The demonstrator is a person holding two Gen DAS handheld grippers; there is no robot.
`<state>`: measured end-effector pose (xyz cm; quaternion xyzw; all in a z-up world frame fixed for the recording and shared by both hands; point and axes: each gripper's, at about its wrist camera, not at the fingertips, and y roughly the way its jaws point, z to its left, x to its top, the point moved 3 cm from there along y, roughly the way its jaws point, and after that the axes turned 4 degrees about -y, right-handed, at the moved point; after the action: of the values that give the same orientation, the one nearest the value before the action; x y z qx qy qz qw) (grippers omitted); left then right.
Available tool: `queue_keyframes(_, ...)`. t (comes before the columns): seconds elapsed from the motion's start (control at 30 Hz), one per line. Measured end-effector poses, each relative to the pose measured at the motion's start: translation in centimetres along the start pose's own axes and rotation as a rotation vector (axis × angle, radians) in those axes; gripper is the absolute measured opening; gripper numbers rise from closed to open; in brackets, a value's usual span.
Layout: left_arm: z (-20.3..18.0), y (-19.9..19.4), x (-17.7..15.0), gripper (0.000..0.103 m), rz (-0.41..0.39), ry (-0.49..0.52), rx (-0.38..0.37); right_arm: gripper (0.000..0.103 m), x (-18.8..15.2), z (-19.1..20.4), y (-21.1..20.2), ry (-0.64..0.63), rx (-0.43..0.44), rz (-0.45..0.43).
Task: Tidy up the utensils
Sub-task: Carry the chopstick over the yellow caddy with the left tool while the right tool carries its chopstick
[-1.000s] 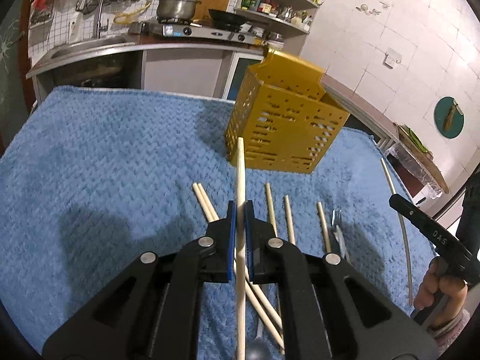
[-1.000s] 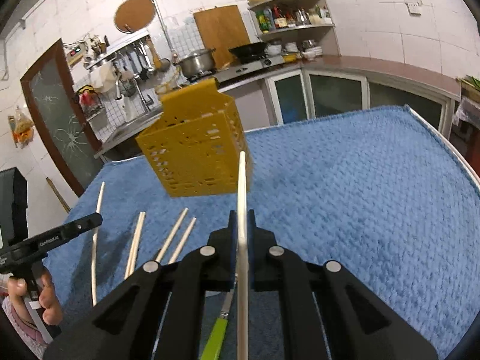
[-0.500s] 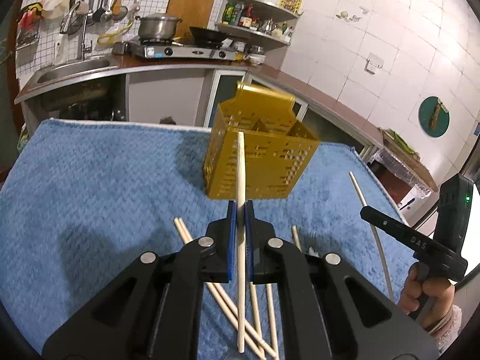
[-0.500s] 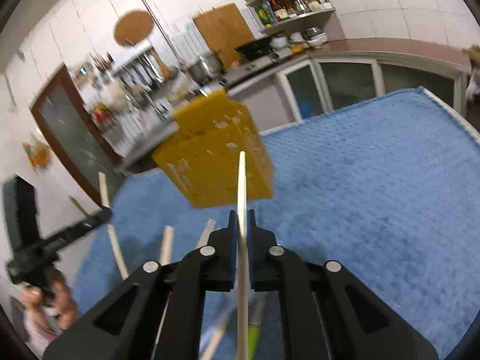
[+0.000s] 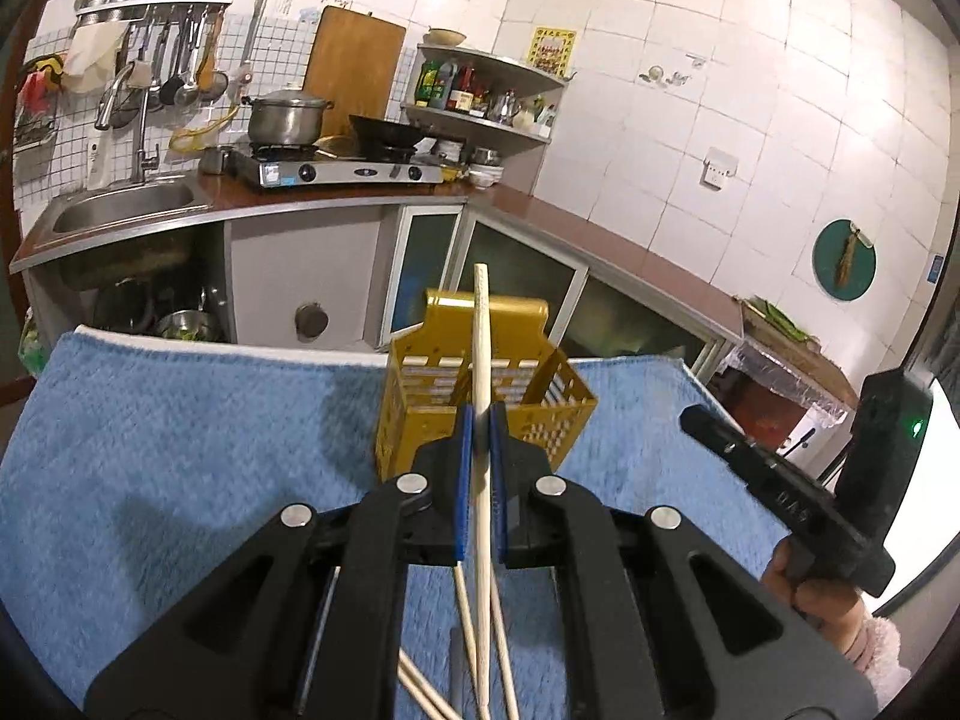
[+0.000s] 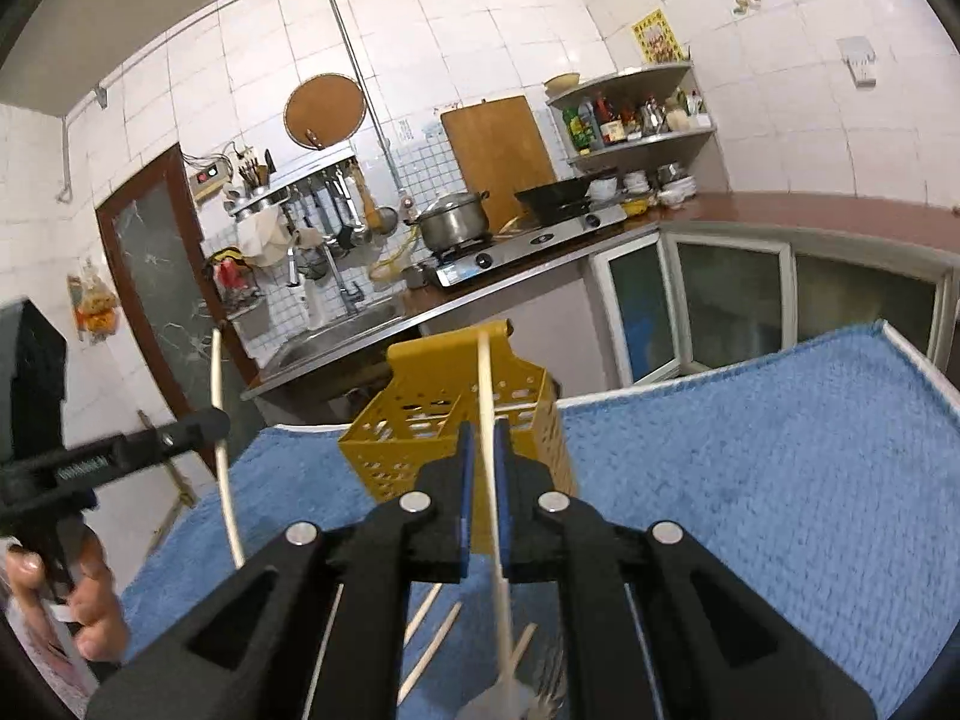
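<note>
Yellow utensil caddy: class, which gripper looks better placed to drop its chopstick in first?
Probably the left gripper: its chopstick rises over the caddy opening, while the right's crosses its front wall.

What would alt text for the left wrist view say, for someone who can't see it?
A black hand-held left gripper is clamped on a pale wooden chopstick that points up toward a yellow perforated utensil basket standing on a blue towel. More chopsticks lie below, and a kitchen counter with a stove fills the background.
</note>
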<state>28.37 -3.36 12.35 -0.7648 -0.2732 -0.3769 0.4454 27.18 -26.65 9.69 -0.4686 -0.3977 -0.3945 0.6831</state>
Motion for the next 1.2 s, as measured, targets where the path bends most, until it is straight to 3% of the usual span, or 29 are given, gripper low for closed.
queue_keyframes(0.13,-0.4,0.8,1.4,0.004,-0.01,0.016,-0.001,0.0,1.1,-0.1,1.1,-0.021,-0.03,0.02)
queue_keyframes(0.23,0.3,1.6,0.9,0.004,0.047,-0.015,-0.01,0.0,1.3,-1.0,1.7,-0.01,-0.047,0.076)
queue_keyframes(0.33,1.0,2.4,-0.3,0.004,0.07,-0.001,0.03,0.0,-0.2,-1.9,2.6,-0.017,-0.057,0.142)
queue_keyframes(0.47,1.9,3.0,-1.7,0.004,0.104,-0.021,0.031,0.0,-2.5,-1.7,3.4,-0.06,-0.067,0.189)
queue_keyframes(0.63,4.2,2.2,-3.1,0.004,0.129,-0.029,0.085,0.003,-4.5,-1.2,4.3,-0.066,-0.033,0.276)
queue_keyframes(1.0,9.9,2.3,-6.5,0.005,0.192,-0.128,0.168,0.004,-8.8,3.3,10.1,-0.171,0.017,0.5)
queue_keyframes(1.13,10.7,2.5,-6.4,0.005,0.199,-0.142,0.165,0.004,-9.5,4.1,11.2,-0.214,0.013,0.529)
queue_keyframes(1.17,10.7,2.5,-6.4,0.005,0.2,-0.138,0.164,0.013,-9.5,4.2,11.3,-0.214,0.017,0.527)
queue_keyframes(1.2,10.7,2.6,-6.5,0.005,0.202,-0.137,0.163,0.035,-9.5,4.2,11.4,-0.211,0.014,0.52)
